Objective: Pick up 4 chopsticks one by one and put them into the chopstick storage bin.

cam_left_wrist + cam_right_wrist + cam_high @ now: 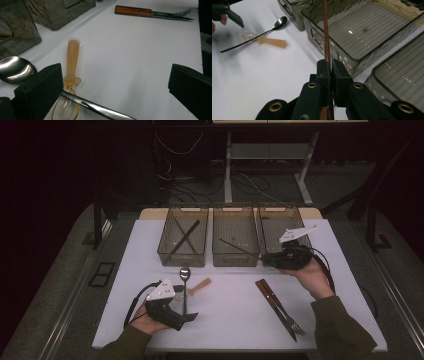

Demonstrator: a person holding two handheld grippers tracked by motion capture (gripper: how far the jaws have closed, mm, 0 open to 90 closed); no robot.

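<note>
Chopstick [327,37], thin, brown and finely ribbed, is clamped between the pads of the right gripper [329,72], which are pressed together on it; from there it runs straight ahead over the rim of the middle bin [352,58]. That close-up grip comes from the right gripper view; the high view instead gives the stick's [240,248] slant across the middle bin's [235,261] floor, its near end toward the right gripper [267,260] at that bin's front corner. Left gripper [115,85] stands wide apart, one jaw just above the metal spoon's [15,70] handle, with the translucent orange spoon [71,75] crossed under it; farther ahead lie a wooden-handled fork [152,12] and knife together. High view places the left gripper [192,316] at the table's [230,320] near edge.
</note>
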